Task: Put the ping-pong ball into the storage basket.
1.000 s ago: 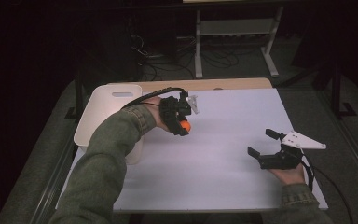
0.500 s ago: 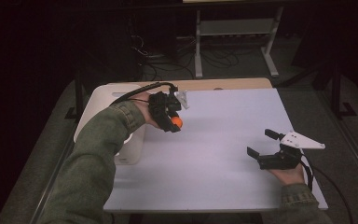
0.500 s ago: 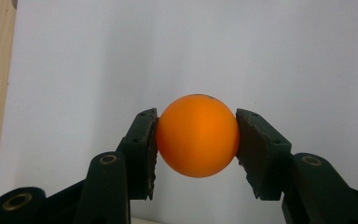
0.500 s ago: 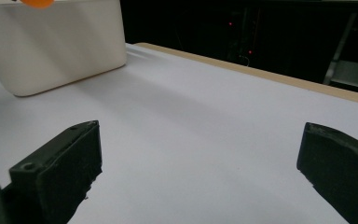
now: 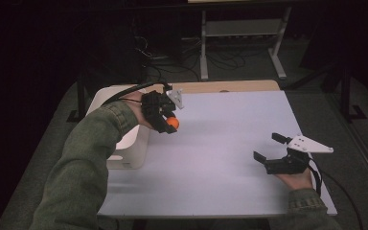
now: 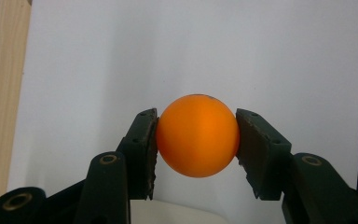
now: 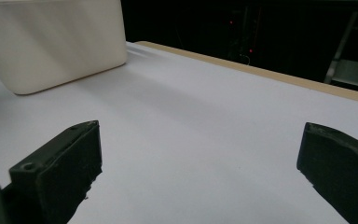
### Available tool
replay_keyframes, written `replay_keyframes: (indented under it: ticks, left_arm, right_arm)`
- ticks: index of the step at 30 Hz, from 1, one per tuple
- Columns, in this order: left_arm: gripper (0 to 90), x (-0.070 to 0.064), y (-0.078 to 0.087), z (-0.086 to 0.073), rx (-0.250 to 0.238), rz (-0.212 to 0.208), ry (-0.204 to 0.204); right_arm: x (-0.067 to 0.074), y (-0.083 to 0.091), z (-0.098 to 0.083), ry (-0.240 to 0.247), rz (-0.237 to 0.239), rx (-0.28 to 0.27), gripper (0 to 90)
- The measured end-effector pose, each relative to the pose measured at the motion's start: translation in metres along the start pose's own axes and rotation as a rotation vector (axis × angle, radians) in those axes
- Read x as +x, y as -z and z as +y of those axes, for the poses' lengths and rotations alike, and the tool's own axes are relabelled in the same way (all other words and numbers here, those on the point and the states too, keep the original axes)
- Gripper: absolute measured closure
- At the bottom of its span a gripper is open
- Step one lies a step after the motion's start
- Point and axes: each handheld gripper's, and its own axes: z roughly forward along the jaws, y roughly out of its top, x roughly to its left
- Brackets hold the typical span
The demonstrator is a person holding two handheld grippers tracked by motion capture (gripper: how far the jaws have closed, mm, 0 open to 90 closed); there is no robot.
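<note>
Your left tool (image 6: 196, 140) clamps the orange ball (image 6: 197, 135) above the counter (image 5: 220, 143) — beside the white bin (image 5: 129, 143) — while your right tool (image 5: 270, 149) rests agape.

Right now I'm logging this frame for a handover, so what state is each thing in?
Left hand-held gripper: shut on the orange ball.
Orange ball: clamped between the pads, lifted off the table.
Right hand-held gripper: open, nothing between its jaws.
White bin: upright at the table's left edge.

Dim lab or recording room, white-topped table (image 5: 220, 143) with wood edge, metal stand (image 5: 239, 38) behind, loose cables (image 5: 153, 55) on dark floor, white bin (image 5: 129, 143).
</note>
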Motion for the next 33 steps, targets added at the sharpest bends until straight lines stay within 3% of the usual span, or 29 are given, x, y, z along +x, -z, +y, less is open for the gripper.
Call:
replay_keyframes:
  ticks: [33]
  left_arm:
    - [51.0,0.001,0.039,-0.037,0.041,0.042,0.051]
  right_arm:
    - [0.001,-0.001,0.0,0.004,0.001,0.011,0.0]
